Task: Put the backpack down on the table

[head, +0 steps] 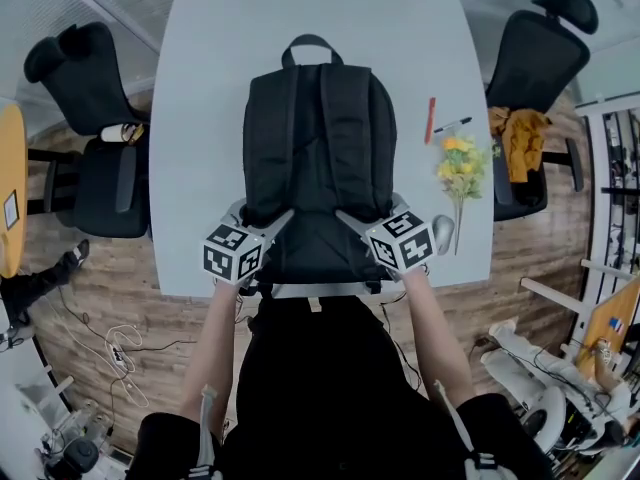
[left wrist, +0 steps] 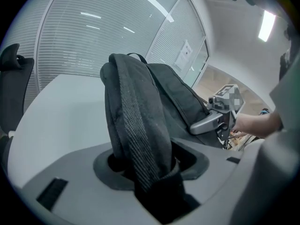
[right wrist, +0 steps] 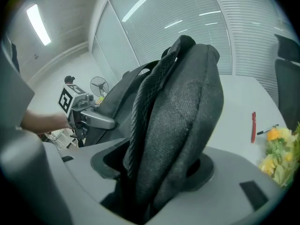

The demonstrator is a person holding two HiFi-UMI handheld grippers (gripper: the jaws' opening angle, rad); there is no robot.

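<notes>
Bright, even indoor light from above. Ceiling strip light [left wrist: 266, 25] blown out white in both gripper views; streak reflections on glass wall [left wrist: 117, 32]. Pale table [head: 200, 118] near washed out, shadows soft and faint. Black backpack [head: 318, 148] swallows detail in head view; weave sharp close up. Heavy fisheye bending, dark vignette at corners of gripper views.

Right gripper [right wrist: 157, 175] jaws clamped tight on black backpack [right wrist: 187, 102], padded shoulder strap [right wrist: 145, 111] bunched between them. Left gripper [right wrist: 105, 122] against the pack's far side, hand [right wrist: 42, 122] behind it. White table [right wrist: 243, 95], right of pack: red pen [right wrist: 253, 126], black marker [right wrist: 268, 131], yellow flowers [right wrist: 279, 156].
</notes>
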